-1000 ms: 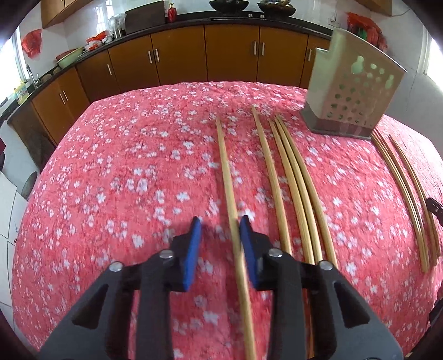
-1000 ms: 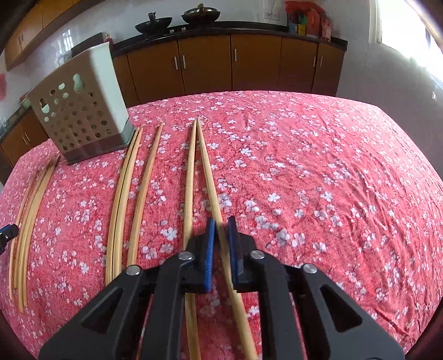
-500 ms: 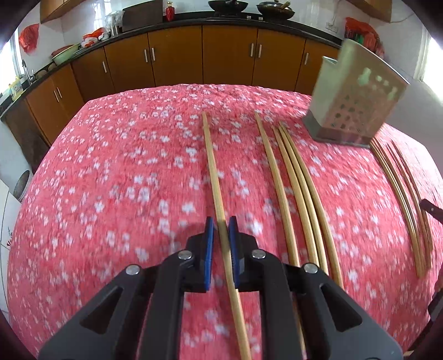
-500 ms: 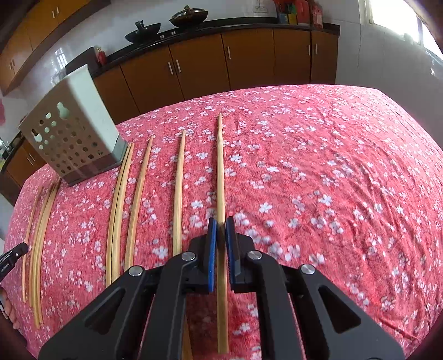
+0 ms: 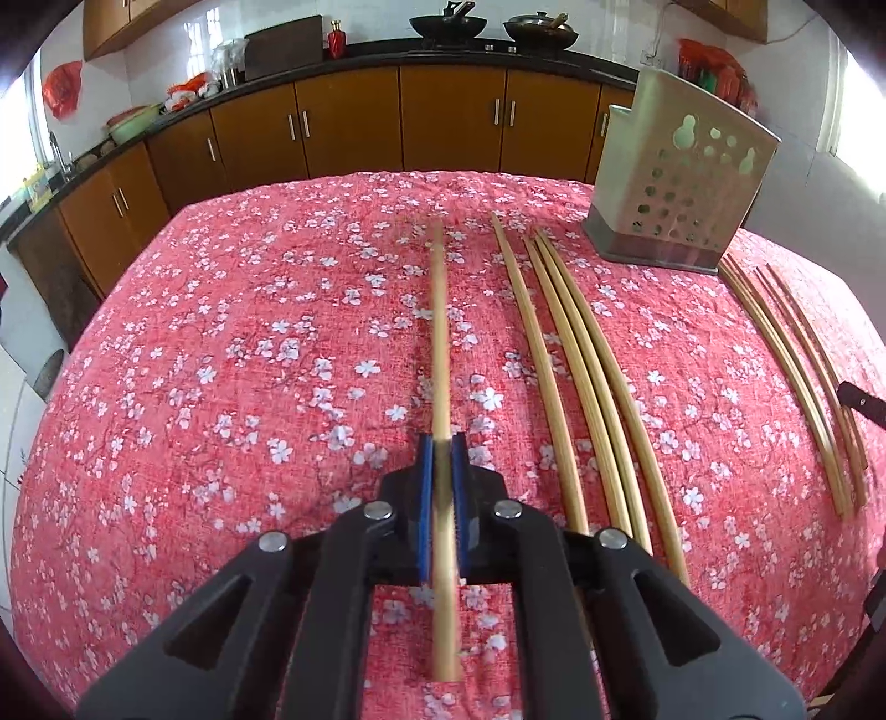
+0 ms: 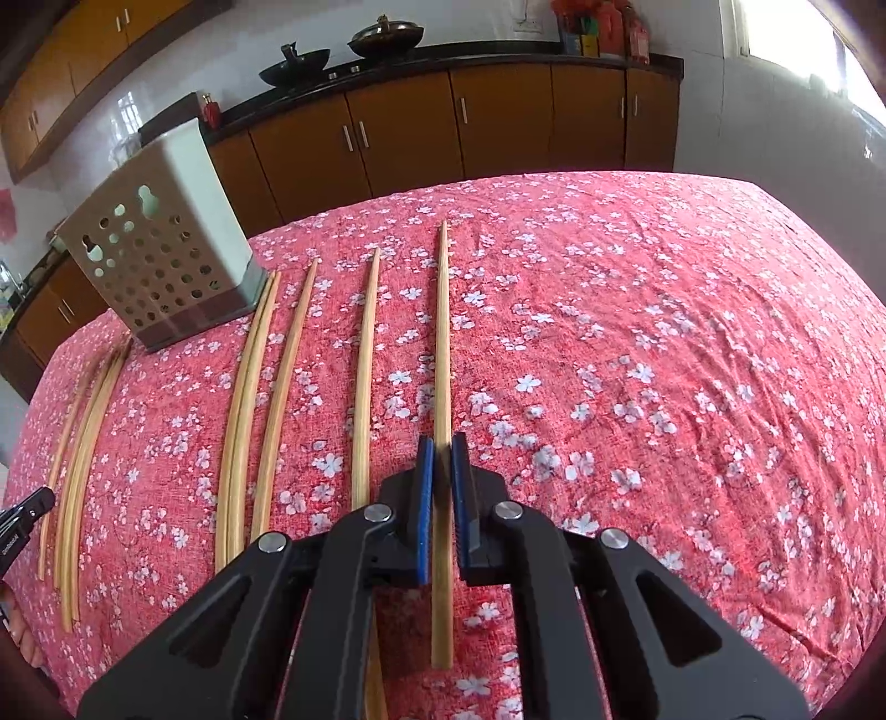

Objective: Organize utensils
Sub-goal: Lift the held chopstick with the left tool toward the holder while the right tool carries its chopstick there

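Each claw, left [image 5: 441, 443] and right [image 6: 441, 443], pinches a chopstick [image 5: 440, 332] [image 6: 443, 332] pointing lengthwise toward the tabletop's [image 5: 221, 360] far edge; open cloth lies beside both.

A table draped in a red cloth [image 5: 232, 354] printed with small white blossoms fills the foreground. Behind it runs an L-shaped row of brown wooden base cabinets [image 5: 354, 127] with slim metal handles, topped by a dark countertop [image 6: 498, 52]. Two dark woks [image 5: 448, 25] sit on the counter, near a small red bottle [image 5: 336, 41] and a dark board [image 5: 283, 47] leaning against the white tiled wall [image 6: 232, 50]. Upper cabinets [image 6: 72, 61] hang above. Red plastic bags [image 5: 62, 94] show at the sides. Bright daylight comes through a window [image 6: 797, 27] at the right.
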The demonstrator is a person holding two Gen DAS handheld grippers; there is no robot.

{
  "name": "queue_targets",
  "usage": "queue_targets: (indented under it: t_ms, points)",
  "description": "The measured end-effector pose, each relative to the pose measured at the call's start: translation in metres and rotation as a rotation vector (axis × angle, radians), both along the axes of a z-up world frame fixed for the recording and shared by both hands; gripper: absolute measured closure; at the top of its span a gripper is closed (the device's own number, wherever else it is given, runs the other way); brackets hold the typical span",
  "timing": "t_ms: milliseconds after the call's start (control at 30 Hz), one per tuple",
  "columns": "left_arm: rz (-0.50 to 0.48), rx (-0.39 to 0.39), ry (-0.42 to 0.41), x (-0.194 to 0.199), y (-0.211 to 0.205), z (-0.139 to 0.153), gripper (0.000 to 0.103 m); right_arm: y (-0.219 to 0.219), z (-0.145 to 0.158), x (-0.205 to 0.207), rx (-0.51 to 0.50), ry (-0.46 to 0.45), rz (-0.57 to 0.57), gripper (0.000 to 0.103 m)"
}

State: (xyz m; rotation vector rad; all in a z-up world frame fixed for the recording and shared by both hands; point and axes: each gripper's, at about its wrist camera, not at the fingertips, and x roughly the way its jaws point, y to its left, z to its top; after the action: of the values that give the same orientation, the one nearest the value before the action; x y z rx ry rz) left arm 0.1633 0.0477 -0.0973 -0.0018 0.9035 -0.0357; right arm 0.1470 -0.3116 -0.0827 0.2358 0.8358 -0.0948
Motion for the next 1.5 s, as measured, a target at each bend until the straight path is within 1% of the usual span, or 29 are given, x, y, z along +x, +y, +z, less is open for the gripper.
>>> queue_targets:
  t_ms: [67,167,367,600,800,1000,1200,1267,1333,1433,1500]
  points:
    - [0.0,-0.02,0.006,0.001,0.005,0.003,0.095,-0.006,0.009,-0.016,-0.004,-0.026,-0.001,0.096]
    - [-0.004,-0.022,-0.025,-0.002,0.009,0.015,0.095,-0.01,0.023,-0.023,0.001,-0.069,-0.005,0.096]
    - [-0.006,-0.044,-0.115,-0.01,0.013,0.047,0.095,-0.014,0.046,-0.031,0.008,-0.154,-0.014,0.096]
    - [0.013,-0.058,-0.214,-0.01,0.013,0.083,0.095,-0.014,0.071,-0.038,0.008,-0.247,-0.022,0.096]
    - [0.03,-0.07,-0.272,-0.009,0.015,0.105,0.095,-0.019,0.085,-0.045,0.011,-0.294,-0.032,0.096]
    - [0.04,-0.078,-0.311,-0.005,0.017,0.123,0.095,-0.016,0.097,-0.041,0.006,-0.325,-0.024,0.096]
    - [0.047,-0.066,-0.344,0.001,0.017,0.137,0.095,-0.013,0.107,-0.037,-0.007,-0.349,-0.005,0.096]
    - [0.053,-0.062,-0.363,0.005,0.018,0.146,0.095,-0.012,0.119,-0.033,-0.02,-0.376,0.0,0.096]
    - [0.062,-0.071,-0.396,0.01,0.02,0.162,0.096,-0.011,0.135,-0.029,-0.022,-0.414,0.005,0.096]
    - [0.061,-0.108,-0.458,0.014,0.019,0.193,0.096,-0.01,0.169,-0.024,-0.008,-0.501,0.017,0.096]
    - [0.04,-0.14,-0.496,0.016,0.015,0.214,0.096,-0.005,0.195,-0.022,0.016,-0.571,0.038,0.096]
